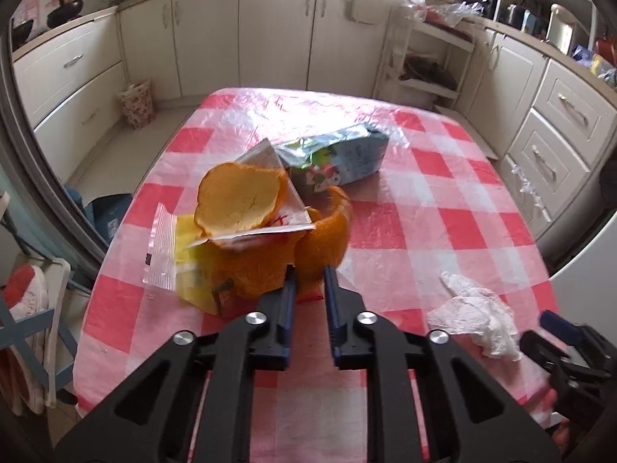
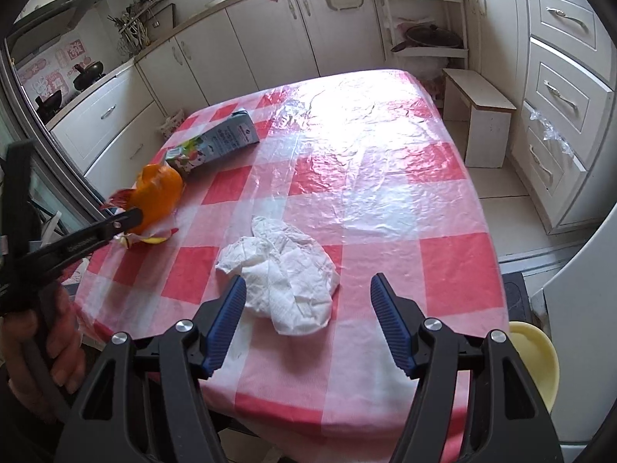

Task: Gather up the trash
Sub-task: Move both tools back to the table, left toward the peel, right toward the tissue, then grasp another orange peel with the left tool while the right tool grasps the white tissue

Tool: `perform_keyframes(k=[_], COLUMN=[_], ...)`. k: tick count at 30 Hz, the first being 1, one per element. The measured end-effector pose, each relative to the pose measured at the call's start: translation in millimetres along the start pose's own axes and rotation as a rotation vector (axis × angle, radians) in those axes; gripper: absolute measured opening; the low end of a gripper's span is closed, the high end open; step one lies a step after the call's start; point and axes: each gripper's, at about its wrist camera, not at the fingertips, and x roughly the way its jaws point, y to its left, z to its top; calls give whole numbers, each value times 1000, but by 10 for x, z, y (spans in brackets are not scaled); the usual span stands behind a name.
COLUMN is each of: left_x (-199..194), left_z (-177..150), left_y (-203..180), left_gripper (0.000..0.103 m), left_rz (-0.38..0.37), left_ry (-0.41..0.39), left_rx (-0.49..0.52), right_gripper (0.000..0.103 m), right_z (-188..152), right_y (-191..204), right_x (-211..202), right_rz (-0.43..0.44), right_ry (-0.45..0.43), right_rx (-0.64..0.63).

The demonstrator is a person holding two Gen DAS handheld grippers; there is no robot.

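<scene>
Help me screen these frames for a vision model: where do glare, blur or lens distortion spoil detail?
Right wrist view: window glare washes out the far tablecloth; the tissue stays sharp. Left wrist view: milder sheen on the far cloth, the orange peel slightly soft beside the left gripper. Both views: fisheye bends the cabinets, with dark corners.

Carton [image 1: 339,158] behind peel [image 1: 270,247]; tissue [image 1: 478,320] right, on table [image 1: 443,177].

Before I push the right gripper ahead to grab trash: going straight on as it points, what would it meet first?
The crumpled white tissue: it lies on the table just beyond the open right gripper, nearer its left finger. Depth is uncertain.
</scene>
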Motion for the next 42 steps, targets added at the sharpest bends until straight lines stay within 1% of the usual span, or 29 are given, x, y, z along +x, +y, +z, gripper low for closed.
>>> perform_keyframes(k=[3, 4, 7, 8, 10, 11, 12, 13, 14, 15, 16, 17, 18, 19, 21, 22, 24, 25, 26, 27, 28, 29, 30, 31, 32, 37, 42], left_x=[-144, -199, -361, -409, -472, -471, -466, -461, -443, -412, -404, -374, -346, -327, -264, -191, -43, 32, 83, 136, 167, 170, 138, 111, 66, -289, -618], left_z=[40, 57, 107, 119, 125, 117, 105, 76, 52, 11, -18, -62, -96, -131, -176, -189, -192, -192, -192, -187, -175, -165, -151, -145, -134, -42, 24], left_y=[28, 47, 99, 105, 97, 85, 77, 63, 49, 14, 6, -51, -126, -200, -305, -349, -378, -390, -390, -372, -333, -310, -290, -279, -251, -73, 40], left_gripper=[7, 2, 1, 1, 1, 1, 1, 1, 2, 6, 14, 22, 39, 47, 51, 51, 51, 46, 38, 20, 8, 7, 5, 4, 4, 4, 4], left_rz=[-36, -56, -131, -144, -157, -168, -163, -135, -126, -124, -123, -111, -102, -88, -60, -43, -43, -38, -24, -29, -67, -78, -79, -89, -108, -204, -291], left_ry=[-28, -37, -58, -65, -70, -57, -52, -53, -46, -29, -22, -9, -2, -10, -10, -4, 25, 37, 40, 58, 81, 87, 78, 75, 71, 22, -20], left_rx=[-18, -28, -63, -66, -60, -47, -36, -20, -1, 26, 43, 78, 116, 154, 210, 222, 211, 204, 195, 177, 140, 119, 104, 91, 69, -28, -94], right_gripper=[65, 65, 65, 65, 65, 65, 63, 61, 58, 53, 50, 45, 44, 44, 44, 44, 44, 44, 44, 41, 37, 25, 15, 13, 7, 5, 4], right_z=[25, 29, 25, 20, 15, 16, 16, 16, 16, 15, 14, 13, 15, 14, 9, 10, 9, 8, 6, 6, 6, 6, 6, 6, 9, 36, 33], right_y=[16, 14, 15, 12, 12, 15, 13, 11, 9, 6, 2, -2, -4, -4, -3, 1, 3, 4, 4, 3, -3, -10, -21, -23, -23, -28, -49], right_x=[65, 88, 164, 184, 203, 205, 201, 199, 199, 197, 196, 197, 198, 199, 197, 201, 202, 204, 203, 203, 208, 213, 216, 203, 184, -16, -167], right_rz=[-1, -1, -6, -7, -11, -13, -10, -9, -11, -11, -9, -6, -6, -6, -5, -5, -5, -4, -3, -2, 5, 13, 23, 27, 28, 43, 56], right_ry=[7, 11, 27, 35, 34, 36, 36, 36, 36, 37, 38, 41, 41, 41, 42, 42, 43, 43, 44, 44, 49, 55, 60, 57, 52, -2, -35], right_rx=[-6, -6, -9, -10, -16, -20, -20, -20, -22, -24, -25, -25, -26, -27, -26, -28, -31, -31, -31, -31, -28, -26, -19, -17, -17, -11, 2])
